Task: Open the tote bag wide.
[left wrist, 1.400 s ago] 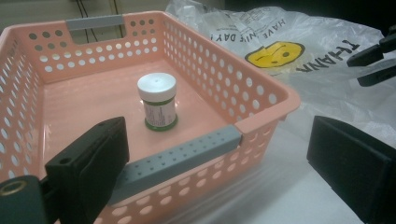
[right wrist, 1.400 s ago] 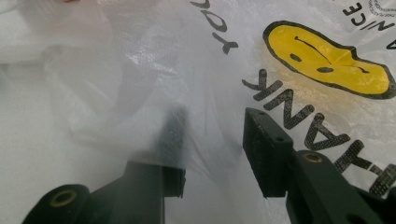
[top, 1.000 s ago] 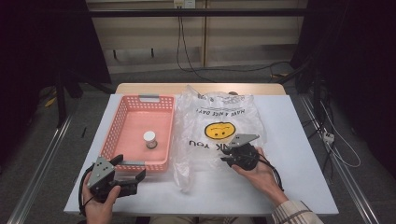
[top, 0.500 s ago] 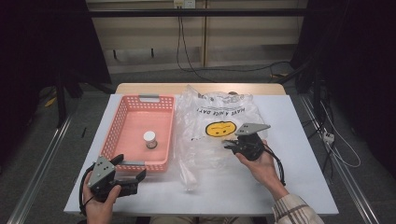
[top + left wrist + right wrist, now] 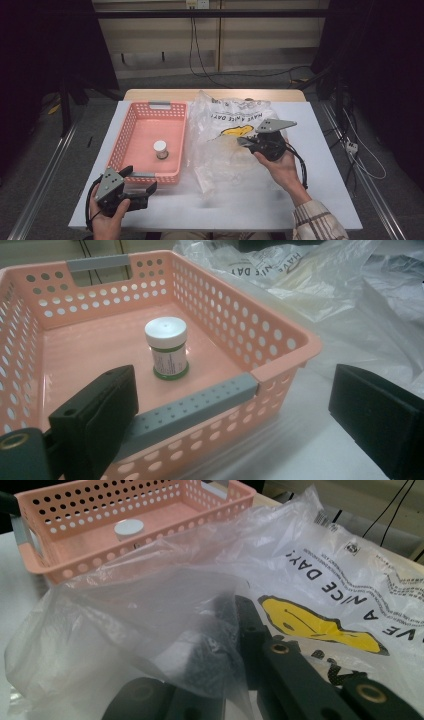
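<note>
The right gripper (image 5: pixel 246 142) is clamped on the plastic bag (image 5: pixel 220 150), lifting a fold — the bag looks barely opened; the left gripper (image 5: pixel 142 187) waits with jaws apart by the basket (image 5: pixel 150 175)

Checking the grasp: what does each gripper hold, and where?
The right gripper is shut on the plastic bag, pinching its loose near film. The left gripper holds nothing.

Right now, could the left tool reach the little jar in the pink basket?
Probably yes. The left tool sits open by the basket's near wall, and the jar stands alone with nothing over it. The tool would need to lift over that wall first.
</note>
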Available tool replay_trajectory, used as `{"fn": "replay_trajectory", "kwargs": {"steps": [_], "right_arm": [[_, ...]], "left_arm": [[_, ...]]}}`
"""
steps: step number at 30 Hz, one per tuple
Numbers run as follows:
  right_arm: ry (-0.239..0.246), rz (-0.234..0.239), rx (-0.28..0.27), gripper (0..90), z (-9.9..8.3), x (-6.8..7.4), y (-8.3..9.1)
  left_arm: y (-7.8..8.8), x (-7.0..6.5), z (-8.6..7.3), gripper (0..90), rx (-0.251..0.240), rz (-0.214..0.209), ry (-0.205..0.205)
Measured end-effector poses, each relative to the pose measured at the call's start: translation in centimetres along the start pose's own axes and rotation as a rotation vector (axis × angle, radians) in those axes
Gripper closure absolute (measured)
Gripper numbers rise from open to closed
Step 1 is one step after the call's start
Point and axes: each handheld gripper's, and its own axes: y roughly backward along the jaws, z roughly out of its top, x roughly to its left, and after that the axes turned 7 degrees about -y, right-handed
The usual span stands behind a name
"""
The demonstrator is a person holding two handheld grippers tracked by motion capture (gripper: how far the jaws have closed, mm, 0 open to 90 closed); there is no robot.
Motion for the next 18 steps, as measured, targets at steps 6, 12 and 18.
{"fn": "replay_trajectory", "kwargs": {"steps": [6,12,18], "right_arm": [[0.022,0.018,-0.011,90.0,1.6,-0.3,-0.2],[0.02,0.029,-0.051,90.0,2.9,-0.5,0.0],[-0.005,0.029,-0.105,90.0,4.1,-1.2,0.5]], "left_arm": [[-0.3,0.1,0.1,5.5,0.002,-0.003,-0.002],[-0.4,0.1,0.0,5.5,0.005,-0.001,-0.003],[-0.4,0.0,-0.1,5.7,0.007,0.007,-0.004]]}}
